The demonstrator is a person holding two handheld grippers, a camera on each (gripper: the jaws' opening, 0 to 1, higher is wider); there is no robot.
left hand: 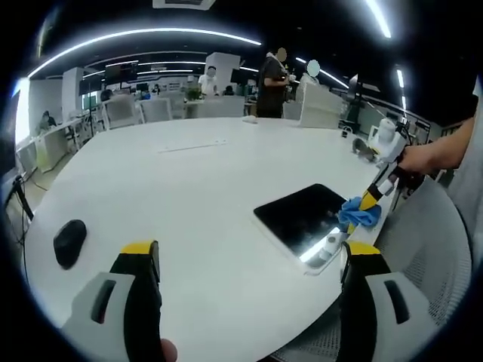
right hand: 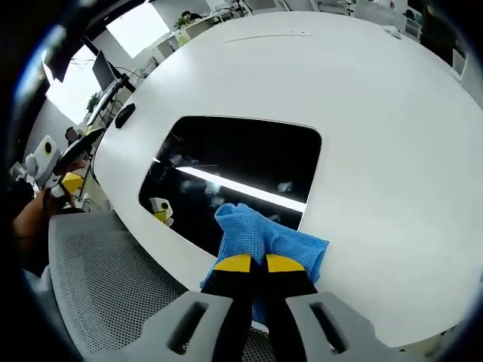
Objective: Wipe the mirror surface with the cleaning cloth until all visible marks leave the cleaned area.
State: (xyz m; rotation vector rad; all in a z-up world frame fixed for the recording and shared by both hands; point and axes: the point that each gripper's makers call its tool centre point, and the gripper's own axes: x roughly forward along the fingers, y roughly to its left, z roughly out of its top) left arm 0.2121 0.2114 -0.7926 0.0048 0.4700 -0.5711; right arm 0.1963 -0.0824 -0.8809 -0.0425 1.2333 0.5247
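Observation:
A dark rectangular mirror [left hand: 302, 215] [right hand: 234, 177] lies flat on the round white table [left hand: 189, 196] near its edge, with pale smudges and a light strip reflected in it. A blue cleaning cloth [right hand: 264, 237] [left hand: 358, 215] rests on the mirror's near edge and the table beside it. My right gripper [right hand: 251, 263] [left hand: 370, 200] is shut on the blue cloth, its yellow-tipped jaws pinched together. My left gripper [left hand: 249, 253] is open above the table, left of the mirror, with nothing between its jaws.
A black computer mouse [left hand: 69, 241] [right hand: 124, 115] lies on the table away from the mirror. A grey mesh chair [right hand: 113, 294] [left hand: 423, 241] stands against the table edge by the mirror. People and desks fill the room beyond the table.

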